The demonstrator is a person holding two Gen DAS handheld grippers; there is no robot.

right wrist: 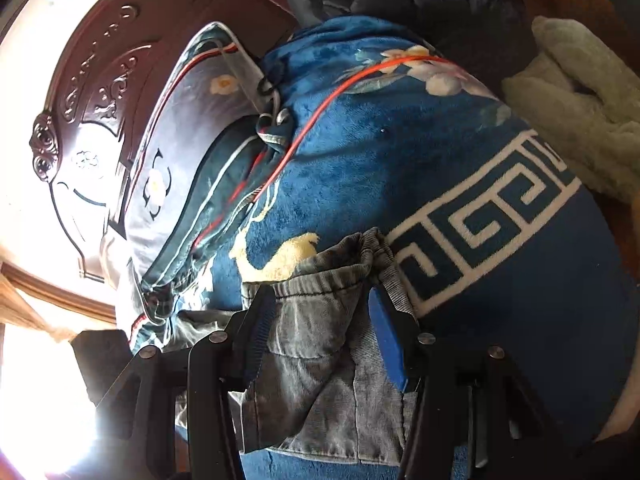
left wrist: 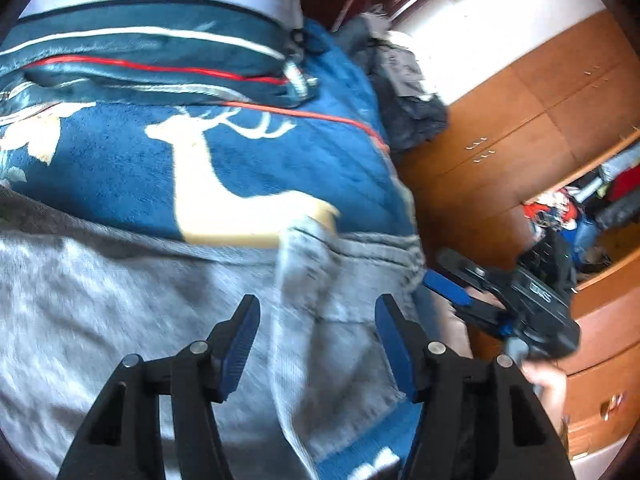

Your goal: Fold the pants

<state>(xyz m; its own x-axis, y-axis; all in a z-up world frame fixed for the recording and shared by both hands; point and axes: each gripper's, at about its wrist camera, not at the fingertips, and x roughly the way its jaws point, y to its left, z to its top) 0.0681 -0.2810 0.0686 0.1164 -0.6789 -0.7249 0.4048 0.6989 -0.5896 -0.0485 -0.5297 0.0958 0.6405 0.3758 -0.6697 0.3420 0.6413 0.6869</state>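
Grey washed pants point(left wrist: 160, 312) lie spread on a blue blanket point(left wrist: 280, 160) with a cream deer pattern. My left gripper point(left wrist: 316, 332) is open just above the pants, with a raised fold of the cloth between its fingers. My right gripper point(left wrist: 448, 286) shows at the right edge of the pants in the left wrist view. In the right wrist view the right gripper point(right wrist: 320, 320) is open, its fingers on either side of the bunched waistband end of the pants point(right wrist: 316, 344), which lies on the blanket point(right wrist: 400, 152).
A wooden wardrobe with drawers point(left wrist: 540, 128) stands right of the bed, one section open with clothes inside. Dark clothes point(left wrist: 400, 80) are piled at the bed's far edge. A carved headboard point(right wrist: 100, 92), a pillow and a green fluffy cloth point(right wrist: 580, 120) surround the blanket.
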